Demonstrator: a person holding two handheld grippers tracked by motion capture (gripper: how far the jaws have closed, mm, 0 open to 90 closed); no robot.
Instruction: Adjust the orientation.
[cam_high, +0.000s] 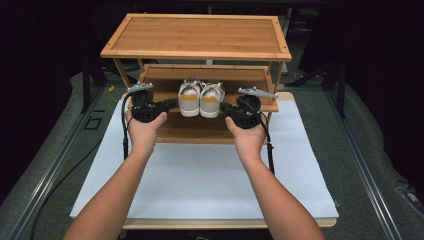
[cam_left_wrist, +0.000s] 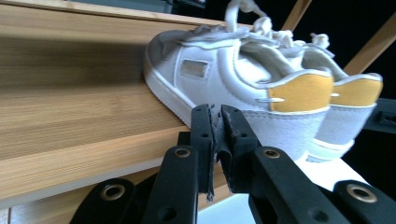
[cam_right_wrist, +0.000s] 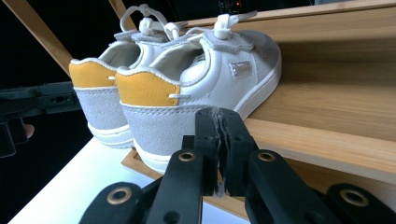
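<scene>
A pair of small white-and-grey shoes with yellow heel tabs stands side by side on the middle shelf (cam_high: 160, 80) of a bamboo rack, heels toward me and slightly over the front edge. My left gripper (cam_high: 172, 104) (cam_left_wrist: 215, 112) is shut with nothing between its jaws, its tips just beside the heel of the left shoe (cam_high: 190, 97) (cam_left_wrist: 224, 79). My right gripper (cam_high: 223, 106) (cam_right_wrist: 217, 116) is likewise shut and empty, close to the heel of the right shoe (cam_high: 211, 99) (cam_right_wrist: 196, 88).
The rack's top shelf (cam_high: 197, 35) overhangs the shoes, and a lower shelf (cam_high: 195, 132) lies under my hands. The rack stands on a white board (cam_high: 210, 180) on the table. Slanted side posts (cam_right_wrist: 37, 32) frame the shelf ends.
</scene>
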